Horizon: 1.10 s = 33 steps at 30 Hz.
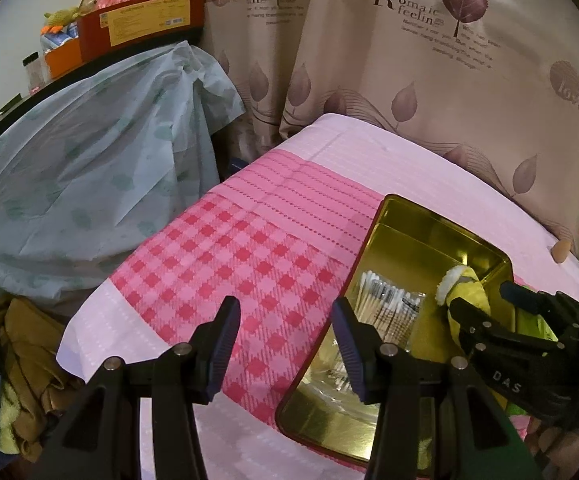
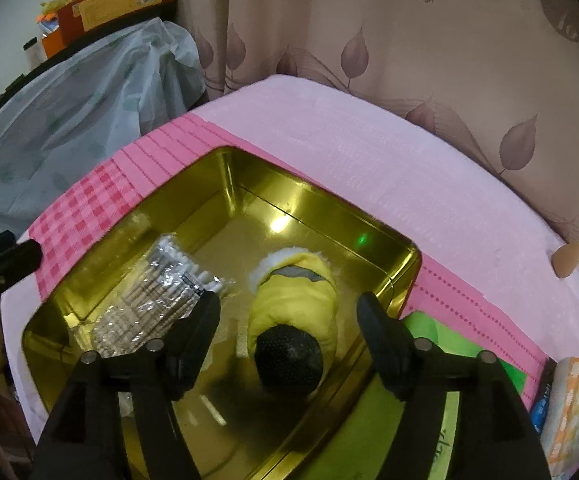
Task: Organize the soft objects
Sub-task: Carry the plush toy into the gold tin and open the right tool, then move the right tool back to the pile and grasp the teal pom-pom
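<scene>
A gold metal tin (image 2: 329, 200) lies open on the pink cloth. Inside it are a yellow baby shoe (image 2: 297, 296) with white fleece trim and a black sole, and a clear pack of cotton swabs (image 2: 157, 304). My right gripper (image 2: 289, 320) is open, its jaws on either side of the shoe and apart from it. My left gripper (image 1: 287, 336) is open and empty over the checked cloth at the tin's left edge (image 1: 329, 320). In the left wrist view the shoe (image 1: 465, 284) and swabs (image 1: 389, 300) show too, with the right gripper (image 1: 477, 308) at the shoe.
A green sheet (image 2: 433, 332) and a floral tissue pack (image 2: 573, 404) lie right of the tin. A tan sponge (image 2: 567, 260) sits at the bed's far right edge. A curtain (image 1: 369, 60) hangs behind. A covered heap (image 1: 89, 168) and piled clothes (image 1: 21, 360) are to the left.
</scene>
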Each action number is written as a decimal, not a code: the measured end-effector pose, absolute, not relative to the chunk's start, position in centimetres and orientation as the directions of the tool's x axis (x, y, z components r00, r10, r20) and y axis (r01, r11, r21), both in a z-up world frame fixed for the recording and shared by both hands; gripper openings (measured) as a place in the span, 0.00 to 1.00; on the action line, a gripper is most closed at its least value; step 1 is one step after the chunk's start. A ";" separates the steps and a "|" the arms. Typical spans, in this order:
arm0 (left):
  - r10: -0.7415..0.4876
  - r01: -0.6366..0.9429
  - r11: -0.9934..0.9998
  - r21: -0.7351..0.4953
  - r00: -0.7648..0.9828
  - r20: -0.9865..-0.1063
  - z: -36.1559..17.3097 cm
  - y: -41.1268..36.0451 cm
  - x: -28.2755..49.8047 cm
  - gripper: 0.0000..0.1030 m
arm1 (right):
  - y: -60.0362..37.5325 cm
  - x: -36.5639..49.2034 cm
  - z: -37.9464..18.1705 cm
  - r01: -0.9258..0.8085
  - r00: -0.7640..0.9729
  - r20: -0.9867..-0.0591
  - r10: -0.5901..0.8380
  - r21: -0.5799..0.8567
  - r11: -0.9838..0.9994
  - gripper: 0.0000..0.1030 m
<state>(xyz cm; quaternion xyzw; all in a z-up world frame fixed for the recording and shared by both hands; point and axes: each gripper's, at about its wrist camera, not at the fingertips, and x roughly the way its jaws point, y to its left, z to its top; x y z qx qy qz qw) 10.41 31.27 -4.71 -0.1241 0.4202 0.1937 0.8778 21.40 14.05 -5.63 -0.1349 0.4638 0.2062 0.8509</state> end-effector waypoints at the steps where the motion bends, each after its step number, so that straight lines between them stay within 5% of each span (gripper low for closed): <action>1: 0.233 -0.442 0.895 -0.056 0.573 -0.786 -4.7 31.3 10.4 0.47 | 13.9 21.1 -5.2 -0.476 0.491 -0.841 0.227 -0.041 0.878 0.66; 12: 0.236 -0.434 0.900 -0.044 0.569 -0.788 -4.7 31.1 10.5 0.47 | 7.3 14.5 -0.6 -0.439 0.593 -0.767 0.245 -0.053 0.897 0.66; 33: 0.252 -0.408 0.913 0.000 0.563 -0.787 -4.8 30.1 10.2 0.47 | -19.6 12.2 -2.5 0.046 0.622 -0.777 -0.095 -0.084 0.995 0.65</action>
